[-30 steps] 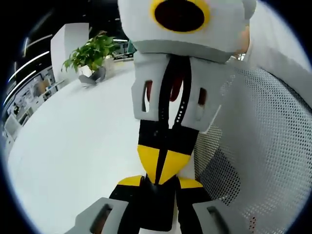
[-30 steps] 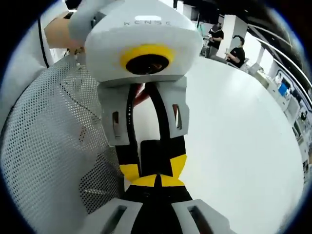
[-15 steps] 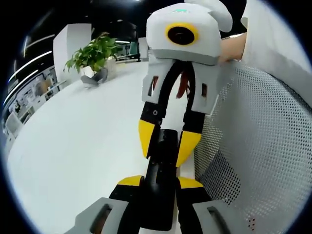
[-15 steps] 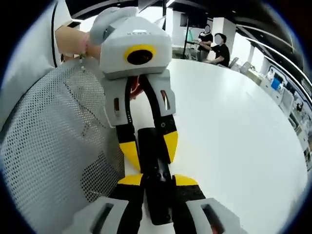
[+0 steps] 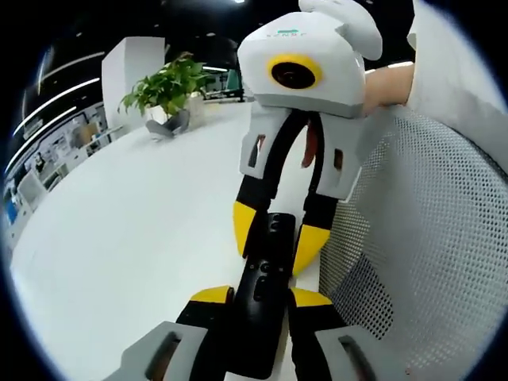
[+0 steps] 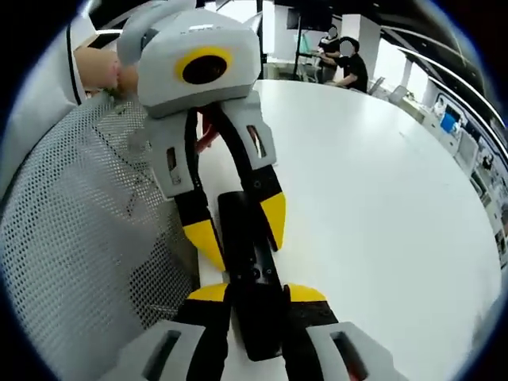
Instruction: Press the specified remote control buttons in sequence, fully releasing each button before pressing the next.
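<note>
A black remote control (image 5: 264, 274) lies lengthwise between my two grippers, which face each other over a white table. In the left gripper view my left gripper (image 5: 259, 296) is shut on the remote's near end, its yellow-tipped jaws hugging both sides. My right gripper (image 5: 276, 238) comes down from above, and its yellow tips straddle the far end. In the right gripper view the remote (image 6: 250, 262) runs up from my right gripper (image 6: 256, 294), whose jaws press its sides. The left gripper (image 6: 238, 228) clasps the other end. A few buttons show on the remote's top face.
The white table (image 5: 127, 230) stretches wide to one side. A mesh chair back (image 5: 429, 238) stands close beside the grippers, seen also as the mesh chair back (image 6: 71, 238). A potted plant (image 5: 163, 83) sits at the table's far edge. Two people (image 6: 345, 59) are beyond the table.
My right gripper's jaws, tips together over the remote a second ago, have parted and now sit on both sides of it. The grippers have drawn slightly apart. The left grip is unchanged.
</note>
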Motion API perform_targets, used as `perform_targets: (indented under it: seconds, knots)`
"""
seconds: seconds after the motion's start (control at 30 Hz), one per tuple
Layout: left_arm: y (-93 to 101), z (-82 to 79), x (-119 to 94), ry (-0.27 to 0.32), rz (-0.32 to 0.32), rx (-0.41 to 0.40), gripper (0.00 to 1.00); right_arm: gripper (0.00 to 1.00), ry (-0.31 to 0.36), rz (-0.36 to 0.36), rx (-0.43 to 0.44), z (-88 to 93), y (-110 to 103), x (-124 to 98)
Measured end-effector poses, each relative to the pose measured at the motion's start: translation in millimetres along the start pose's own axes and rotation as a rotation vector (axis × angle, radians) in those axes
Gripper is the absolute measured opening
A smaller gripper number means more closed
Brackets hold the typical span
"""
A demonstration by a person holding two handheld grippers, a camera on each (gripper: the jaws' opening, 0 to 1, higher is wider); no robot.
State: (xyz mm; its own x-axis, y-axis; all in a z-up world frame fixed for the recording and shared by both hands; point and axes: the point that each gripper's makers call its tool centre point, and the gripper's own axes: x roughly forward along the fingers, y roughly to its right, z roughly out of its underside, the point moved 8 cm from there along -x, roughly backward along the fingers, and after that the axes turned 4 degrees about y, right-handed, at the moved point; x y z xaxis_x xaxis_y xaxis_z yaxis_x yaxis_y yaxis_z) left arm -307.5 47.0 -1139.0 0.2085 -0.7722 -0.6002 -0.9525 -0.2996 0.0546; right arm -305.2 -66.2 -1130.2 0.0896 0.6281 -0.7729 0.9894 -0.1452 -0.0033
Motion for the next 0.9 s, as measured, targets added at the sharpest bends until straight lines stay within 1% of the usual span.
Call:
perform_targets:
  seconds: [0.03,0.07,0.1,0.23,0.27,0.37,0.47,0.5,0.57,0.6,0.67,0.7,0.73,0.77,0.8,0.83,0.9]
  knots:
    - [0.1,-0.2,-1,-0.004,0.002,-0.033,0.30,0.22,-0.009,0.008,-0.009,1.1,0,0]
    - [-3.5,-0.6,-3,-0.008,-0.015,-0.066,0.32,0.21,-0.002,0.008,-0.013,0.7,0,-1]
    - [-6.0,-0.8,-5,-0.013,-0.026,-0.073,0.36,0.21,0.007,0.013,0.003,0.7,1,0]
    - [-12.4,-3.1,-20,-0.013,-0.089,-0.079,0.46,0.22,0.022,0.016,0.000,2.5,2,0]
    - [-13.2,-4.6,-24,-0.006,-0.102,-0.083,0.47,0.22,0.023,0.017,0.001,2.4,2,0]
    - [-15.4,-13.3,-40,0.041,-0.164,-0.124,0.55,0.22,0.028,0.021,0.003,2.1,3,1]
    - [-18.5,-19.7,-53,0.055,-0.265,-0.083,0.63,0.22,0.042,0.025,0.010,3.5,2,0]
    - [-19.8,-22.5,-60,0.067,-0.320,-0.072,0.65,0.22,0.048,0.027,0.013,4.0,3,1]
    - [-18.6,-28.5,-73,0.085,-0.399,-0.067,0.68,0.22,0.049,0.028,0.012,3.4,2,1]
    - [-18.2,-31.6,-78,0.105,-0.427,-0.069,0.68,0.22,0.050,0.030,0.011,3.2,1,2]
    - [-18.3,-40.2,-92,0.184,-0.500,-0.073,0.70,0.22,0.051,0.032,0.011,3.1,1,2]
    - [-18.4,-45.1,-101,0.243,-0.540,-0.074,0.73,0.22,0.053,0.033,0.013,2.9,1,2]
    - [-18.2,-47.7,-107,0.281,-0.556,-0.063,0.75,0.22,0.055,0.033,0.013,3.0,1,2]
    - [-18.2,-51.6,-117,0.346,-0.591,-0.051,0.79,0.22,0.055,0.033,0.013,3.1,1,2]
    - [-17.9,-53.1,-123,0.384,-0.610,-0.044,0.82,0.22,0.059,0.035,0.020,3.3,1,2]
    - [-17.2,-54.6,-131,0.446,-0.633,-0.050,0.86,0.22,0.063,0.038,0.031,3.4,1,2]
    - [-16.9,-55.3,-142,0.530,-0.669,-0.071,0.94,0.22,0.065,0.043,0.033,3.1,1,2]
